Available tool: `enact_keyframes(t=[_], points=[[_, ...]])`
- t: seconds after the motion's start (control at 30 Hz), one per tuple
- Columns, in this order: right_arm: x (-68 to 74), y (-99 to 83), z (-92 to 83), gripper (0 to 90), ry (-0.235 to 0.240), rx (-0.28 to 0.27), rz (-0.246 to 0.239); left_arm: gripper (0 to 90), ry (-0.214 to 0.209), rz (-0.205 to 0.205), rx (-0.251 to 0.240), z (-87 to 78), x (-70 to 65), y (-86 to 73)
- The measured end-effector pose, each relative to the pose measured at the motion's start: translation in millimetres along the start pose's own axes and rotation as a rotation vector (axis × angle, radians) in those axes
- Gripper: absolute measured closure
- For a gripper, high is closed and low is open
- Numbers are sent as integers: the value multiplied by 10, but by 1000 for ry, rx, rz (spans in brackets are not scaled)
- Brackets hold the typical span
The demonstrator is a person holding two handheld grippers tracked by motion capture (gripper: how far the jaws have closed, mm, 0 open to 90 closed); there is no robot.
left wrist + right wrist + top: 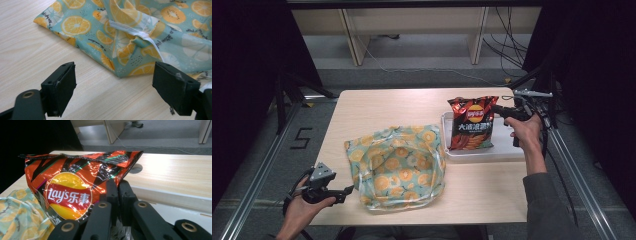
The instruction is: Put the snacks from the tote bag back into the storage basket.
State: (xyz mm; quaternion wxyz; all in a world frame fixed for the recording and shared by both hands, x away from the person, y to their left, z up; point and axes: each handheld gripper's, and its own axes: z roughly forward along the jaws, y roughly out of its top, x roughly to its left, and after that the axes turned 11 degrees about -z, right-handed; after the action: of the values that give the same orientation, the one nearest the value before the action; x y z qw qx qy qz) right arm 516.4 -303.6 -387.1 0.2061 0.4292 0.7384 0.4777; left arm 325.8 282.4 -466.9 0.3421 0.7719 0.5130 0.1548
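The right gripper [498, 109] is clamped on the glossy red-and-black crisp bag [472, 122], apparently upright in the white tray [507, 150] near the worktop's right edge. Lift it gently toward the orange-patterned teal fabric bag [397, 167]; the left gripper [113, 87], jaws apart, should spread that bag's mouth.

The left tongs [113, 87] stand wide apart over the wooden tabletop [30, 50]; the orange-print bag [140, 32] lies just ahead, its corner between them.

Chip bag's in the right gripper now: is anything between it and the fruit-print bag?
Nothing visible blocks it. The chip bag stands in the white tray, pinched by the right gripper. The fruit-print bag lies just left of the tray.
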Motion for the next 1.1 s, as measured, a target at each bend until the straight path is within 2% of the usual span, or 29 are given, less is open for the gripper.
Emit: enact_keyframes(t=[0.03, 0.07, 0.13, 0.17, 0.23, 0.27, 0.3, 0.33, 0.4, 0.43, 0.47, 0.5, 0.57, 0.6, 0.63, 0.67, 0.73, 0.8, 0.83, 0.87, 0.9, 0.93, 1.1], points=[[-2, 3, 5, 882, 1, 1, -1, 185, 0, 1, 2, 0, 1, 0], [29, 11, 14, 883, -4, 8, 35, 185, 0, 2, 1, 1, 2, 0], [37, 25, 31, 883, -9, 19, 42, 185, -3, -7, -4, 7, -6, -4], [19, 32, 47, 883, -12, 15, 9, 185, -4, -8, -5, 9, -8, -5], [46, 54, 61, 881, -16, 34, 31, 185, -6, -11, -3, 10, -8, -5], [22, 60, 77, 878, -20, 30, -2, 185, -5, -9, -2, 8, -8, -3], [45, 69, 78, 874, -24, 45, 33, 185, -2, 2, 0, 5, -2, 0], [13, 68, 92, 870, -33, 35, -8, 185, 3, 2, 1, 5, -3, -3], [8, 69, 121, 862, -43, 47, -5, 185, 0, -9, 5, 11, -5, -5], [36, 70, 133, 859, -54, 59, 32, 184, 7, 5, 8, 5, -1, -1], [0, 62, 155, 855, -59, 52, -3, 185, 0, -10, 4, 12, -6, -6], [31, 61, 161, 855, -60, 66, 34, 185, -7, -9, 5, 11, -3, -5], [10, 44, 201, 855, -73, 57, 11, 184, -4, -4, 2, 5, -4, -3], [21, 49, 202, 855, -67, 69, 31, 185, -4, -3, -2, 6, -3, -2], [15, 48, 210, 854, -71, 75, 26, 185, -4, -2, 0, 4, -2, -1], [-7, 43, 228, 854, -71, 69, 2, 185, -4, -4, -4, 6, -4, -1], [11, 47, 235, 853, -84, 86, 19, 185, -5, -4, -5, 7, -6, -1], [20, 46, 260, 850, -84, 78, 17, 184, -5, 0, 2, 5, -3, -1], [2, 47, 260, 846, -86, 76, -10, 185, -3, -6, 1, 8, -7, -4], [-1, 42, 277, 838, -76, 72, -7, 185, -10, -12, 1, 14, -6, -4], [-11, 39, 284, 831, -93, 72, -11, 184, -5, -8, 1, 9, -5, -3], [-11, 37, 289, 822, -89, 77, -8, 185, 3, 6, 2, 3, 0, 0], [-9, 6, 321, 806, -94, 83, -3, 184, -2, -13, -1, 15, -2, -5]])
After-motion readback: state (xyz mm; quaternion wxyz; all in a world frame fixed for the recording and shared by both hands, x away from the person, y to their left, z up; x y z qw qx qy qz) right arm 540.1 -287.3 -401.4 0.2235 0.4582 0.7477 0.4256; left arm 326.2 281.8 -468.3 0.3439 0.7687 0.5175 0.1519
